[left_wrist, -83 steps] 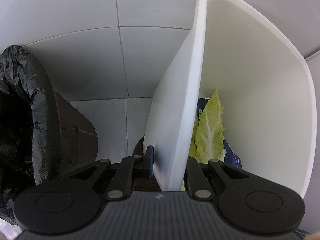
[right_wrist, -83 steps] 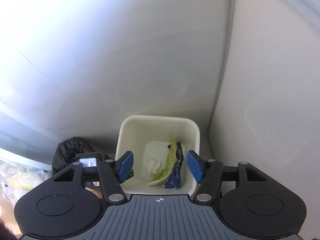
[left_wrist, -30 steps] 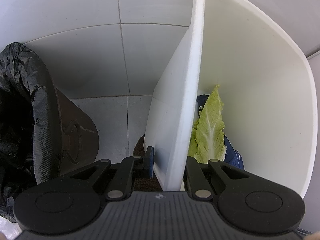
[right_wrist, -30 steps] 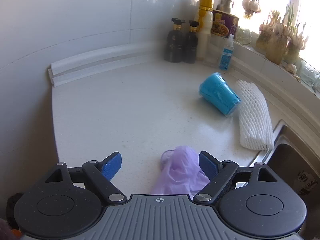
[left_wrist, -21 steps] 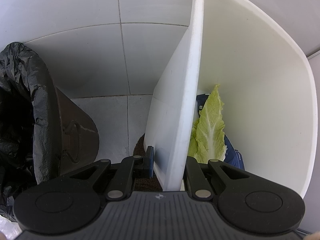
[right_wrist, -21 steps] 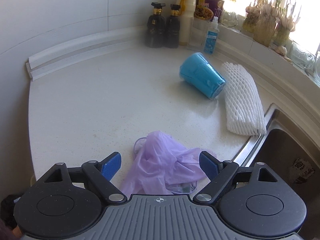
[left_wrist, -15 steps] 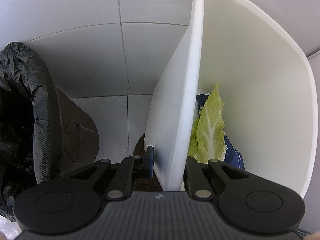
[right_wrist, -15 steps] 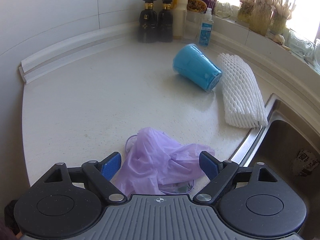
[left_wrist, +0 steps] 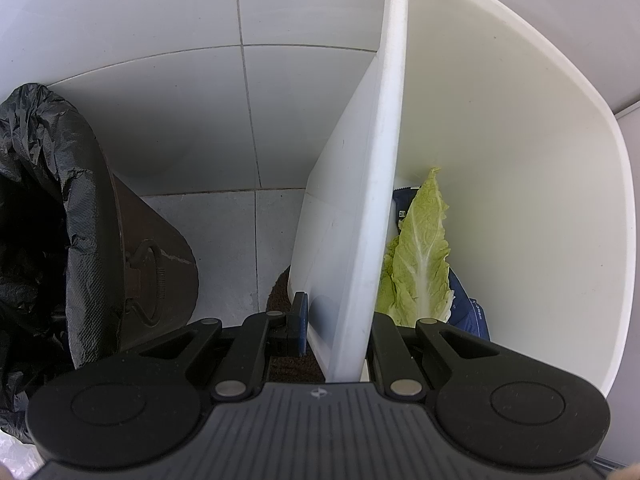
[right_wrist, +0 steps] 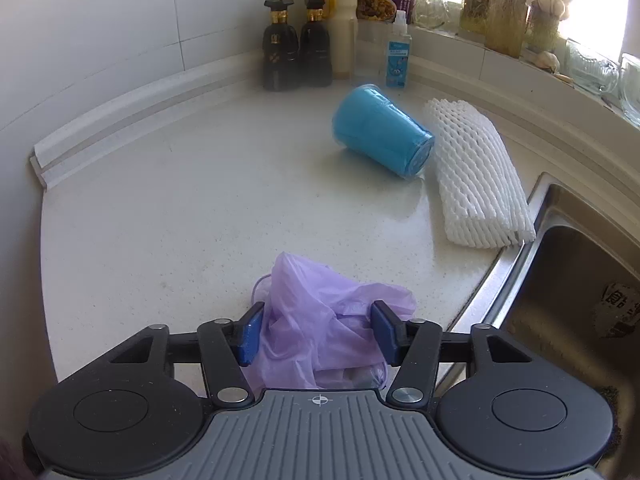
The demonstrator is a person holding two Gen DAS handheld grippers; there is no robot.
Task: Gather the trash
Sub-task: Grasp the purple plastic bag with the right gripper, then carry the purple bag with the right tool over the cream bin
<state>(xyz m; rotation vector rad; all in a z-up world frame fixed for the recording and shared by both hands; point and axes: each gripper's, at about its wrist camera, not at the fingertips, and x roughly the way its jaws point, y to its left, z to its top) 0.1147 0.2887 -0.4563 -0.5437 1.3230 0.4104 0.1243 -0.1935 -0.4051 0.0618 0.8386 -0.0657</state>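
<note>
Your left hand-held gripper (left_wrist: 335, 330) was clamped on the near wall of the white bin (left_wrist: 520, 184), one finger outside and one inside, the rim running up between them. Inside that bin a pale green cabbage leaf (left_wrist: 420, 256) stood against the wall, with a dark blue wrapper (left_wrist: 468, 308) just behind and beside it. To the left of the white bin, on the tiled floor (left_wrist: 224, 220), stood a brown pail (left_wrist: 160, 268) lined with a black plastic bag (left_wrist: 44, 208). Your right hand-held gripper (right_wrist: 316, 332) was over the white worktop (right_wrist: 180, 208), and its jaws had just been closing around the crumpled purple plastic bag (right_wrist: 320, 320); the bag lay between the blue pads (right_wrist: 250, 336) and bulged against them, though whether they had truly bitten into it you could not tell from this view. Beyond the purple bag a blue cup (right_wrist: 380, 136) lay on its side, and just beside the cup on the right was a folded white foam net (right_wrist: 476, 172), near the edge of the steel sink (right_wrist: 572, 280). Farther back from the purple bag, against the tiled wall, stood two dark bottles (right_wrist: 296, 56), a cream bottle (right_wrist: 344, 20) and a small clear bottle with a blue label (right_wrist: 398, 54).
</note>
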